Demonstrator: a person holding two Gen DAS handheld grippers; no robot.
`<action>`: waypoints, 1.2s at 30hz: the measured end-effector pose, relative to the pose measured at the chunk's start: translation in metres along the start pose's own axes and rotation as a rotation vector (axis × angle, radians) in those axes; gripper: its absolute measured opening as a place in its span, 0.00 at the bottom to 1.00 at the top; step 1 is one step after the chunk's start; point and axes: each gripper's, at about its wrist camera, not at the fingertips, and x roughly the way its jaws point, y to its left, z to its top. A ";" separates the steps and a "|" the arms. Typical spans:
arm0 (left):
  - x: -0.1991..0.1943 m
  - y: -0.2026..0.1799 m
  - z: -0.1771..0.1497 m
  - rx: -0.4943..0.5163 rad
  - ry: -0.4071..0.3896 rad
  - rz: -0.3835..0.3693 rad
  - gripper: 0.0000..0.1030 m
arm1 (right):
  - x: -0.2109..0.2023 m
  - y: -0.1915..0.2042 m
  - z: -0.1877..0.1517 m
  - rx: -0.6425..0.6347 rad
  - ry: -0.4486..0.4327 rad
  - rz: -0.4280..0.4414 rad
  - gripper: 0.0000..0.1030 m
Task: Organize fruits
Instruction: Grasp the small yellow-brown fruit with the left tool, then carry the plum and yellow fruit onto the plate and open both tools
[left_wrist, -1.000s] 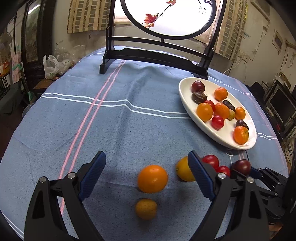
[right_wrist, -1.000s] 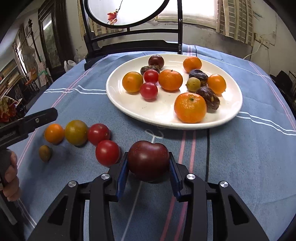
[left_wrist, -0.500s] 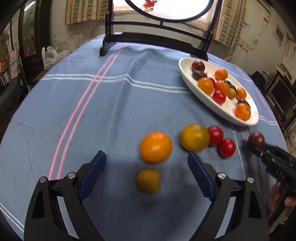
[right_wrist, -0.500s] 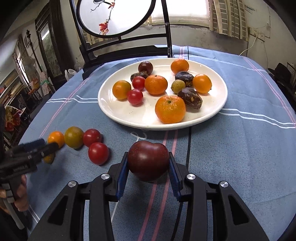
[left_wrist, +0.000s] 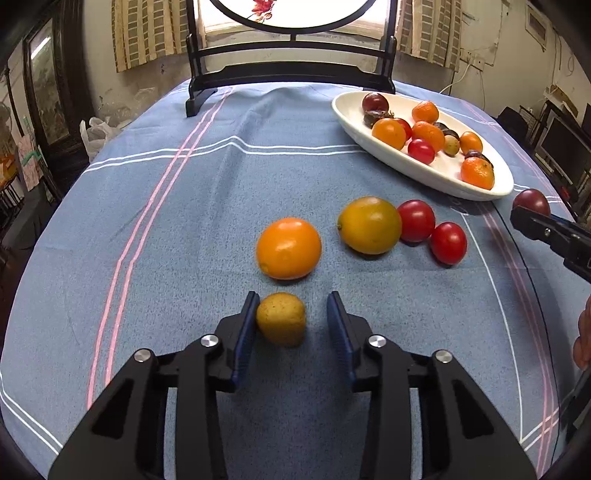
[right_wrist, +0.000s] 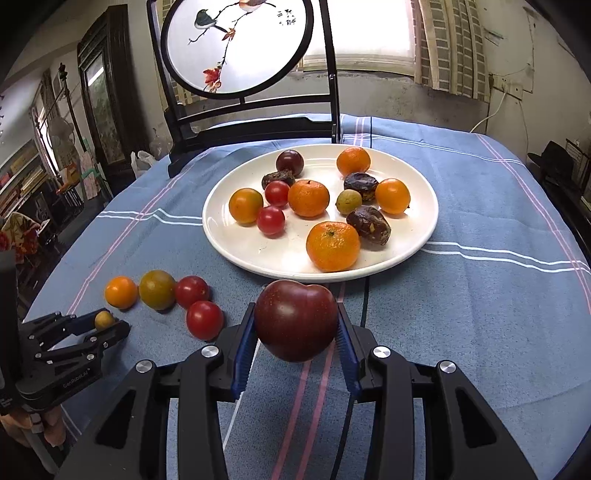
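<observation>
My left gripper (left_wrist: 291, 317) is part open around a small yellow fruit (left_wrist: 281, 318) on the blue cloth; the left pad touches it, the right pad stands clear. It also shows in the right wrist view (right_wrist: 104, 319). My right gripper (right_wrist: 295, 328) is shut on a dark red plum (right_wrist: 296, 319), held above the cloth in front of the white plate (right_wrist: 417, 243) of fruits. Loose on the cloth lie an orange fruit (left_wrist: 289, 248), a yellow-green fruit (left_wrist: 369, 225) and two red tomatoes (left_wrist: 416, 220) (left_wrist: 448, 243).
A black-framed round screen (right_wrist: 236, 48) stands on the table behind the plate. The plate (left_wrist: 351, 114) holds several oranges, tomatoes, dates and a plum. The table edge drops off at left, with room clutter beyond.
My left gripper has narrowed from wide open and moved forward around the small yellow fruit. My right gripper has lifted the plum and drawn back a little from the plate.
</observation>
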 end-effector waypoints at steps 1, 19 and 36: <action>0.000 0.000 0.000 -0.001 0.001 0.001 0.34 | -0.002 -0.001 0.001 0.002 -0.005 0.001 0.40; -0.037 -0.037 0.083 0.001 -0.105 -0.081 0.24 | -0.027 -0.010 0.020 0.031 -0.093 0.028 0.40; 0.062 -0.112 0.180 0.050 -0.034 -0.088 0.27 | 0.050 -0.042 0.082 -0.034 -0.031 -0.044 0.44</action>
